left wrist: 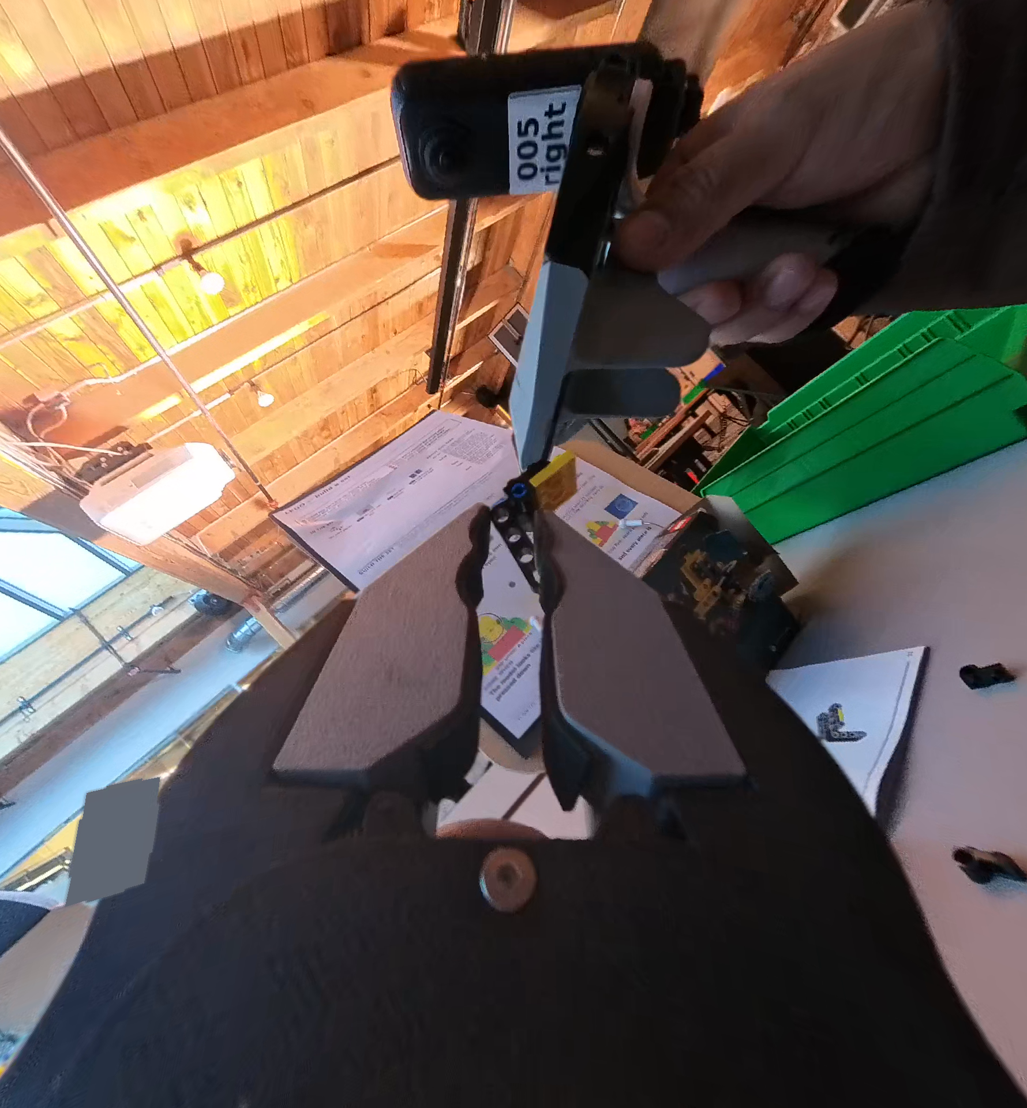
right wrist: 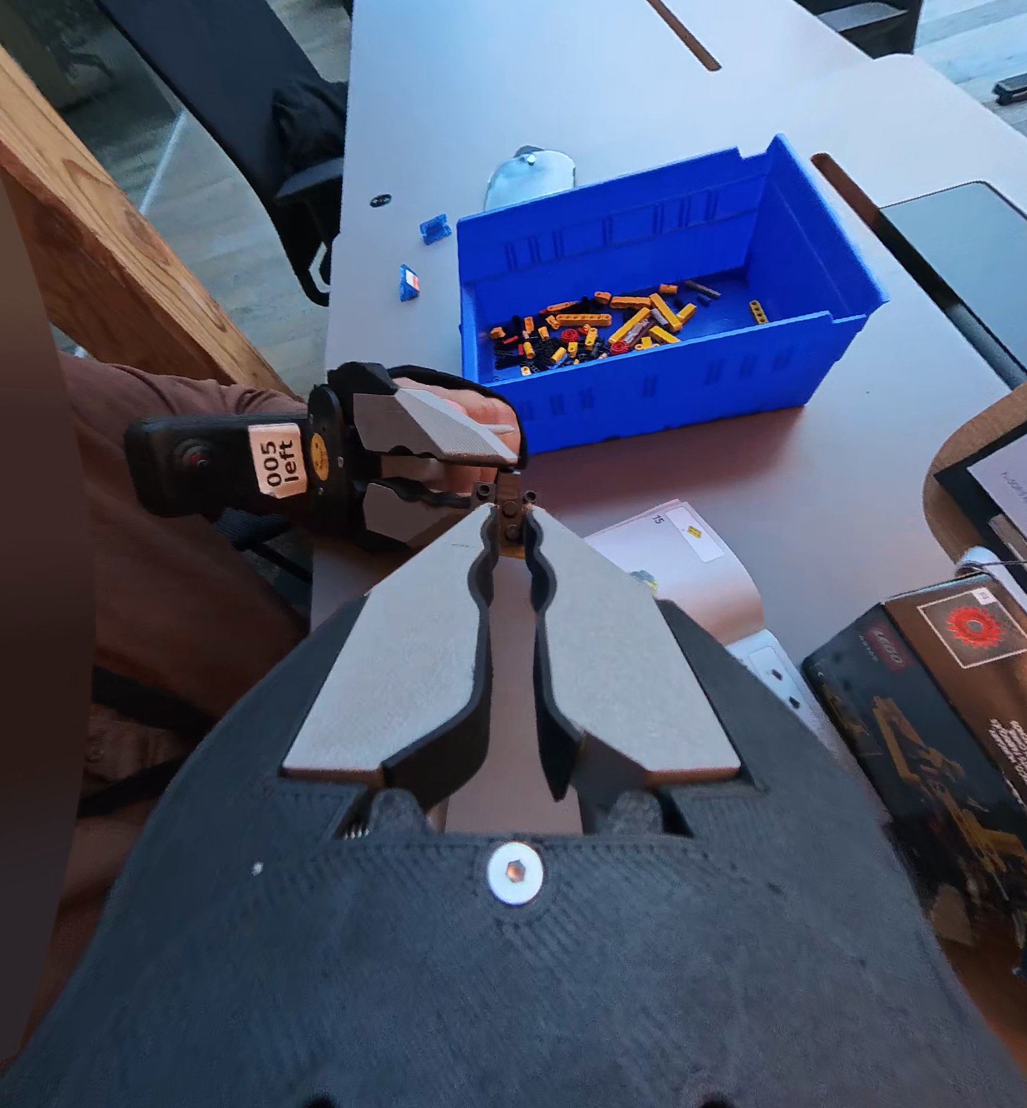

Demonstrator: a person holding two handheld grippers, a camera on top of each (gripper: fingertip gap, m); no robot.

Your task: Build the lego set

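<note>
My left gripper (left wrist: 514, 533) is shut on a black beam with holes (left wrist: 518, 539), held in the air above the table. A blue pin (left wrist: 518, 491) sits at the beam's far end. My right gripper (left wrist: 533, 463) comes down from above and is shut on a yellow piece (left wrist: 554, 484) that meets the beam's end. In the right wrist view, my right gripper (right wrist: 508, 518) pinches the small black and yellow assembly (right wrist: 510, 517), and the left gripper (right wrist: 502, 475) grips it from the left. The joint between the parts is mostly hidden by the fingers.
A blue bin (right wrist: 799, 372) with several loose yellow, black and red pieces stands behind. The Lego box (right wrist: 948, 749) and an open instruction booklet (right wrist: 679, 563) lie to the right. Two black loose pieces (left wrist: 986, 674) (left wrist: 987, 863) lie on the table (left wrist: 948, 569). Green bins (left wrist: 895, 419) stand behind.
</note>
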